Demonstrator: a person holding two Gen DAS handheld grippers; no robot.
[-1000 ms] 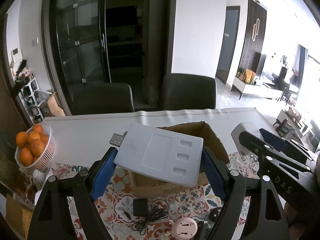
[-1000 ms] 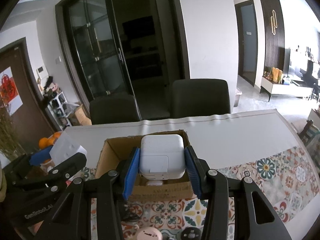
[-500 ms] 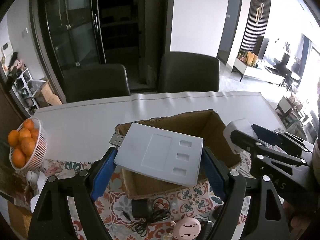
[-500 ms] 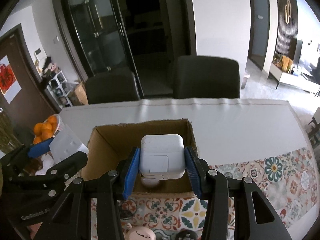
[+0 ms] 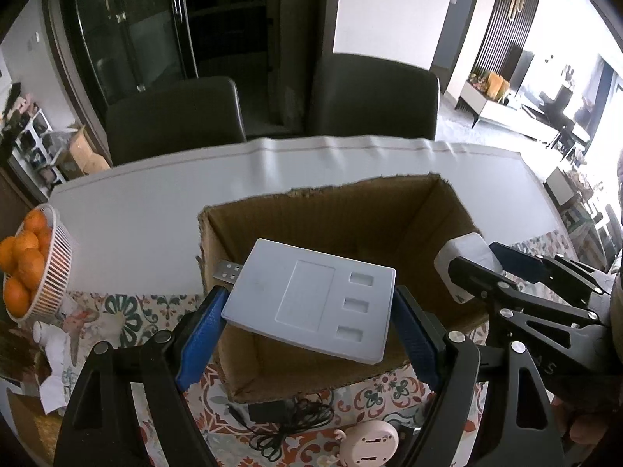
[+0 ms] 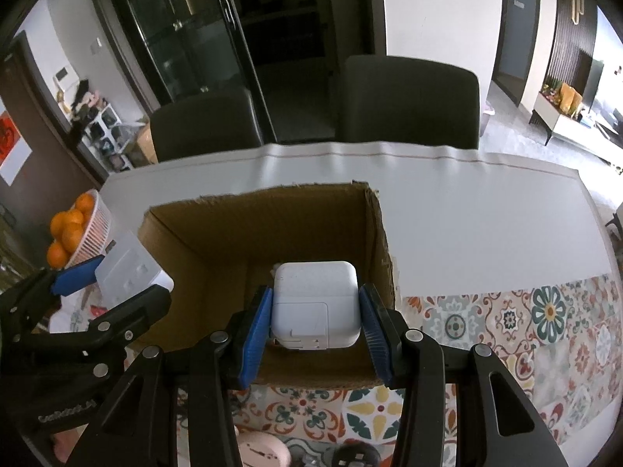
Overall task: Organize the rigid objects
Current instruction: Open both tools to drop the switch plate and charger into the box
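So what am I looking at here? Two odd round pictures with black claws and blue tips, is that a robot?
No robot: a person holds a claw-like gripper in each hand, and a wide-angle camera on each one looks forward along its two blue-padded fingers. One picture comes from the left gripper, the other from the right gripper. The left one is shut on a flat white wall plate; the right one is shut on a small white charger. Both are held over an open cardboard box on a table with a patterned mat. In front of the box lie a black adapter with its cord and a round pink plug. A basket of oranges stands at the table's left end.
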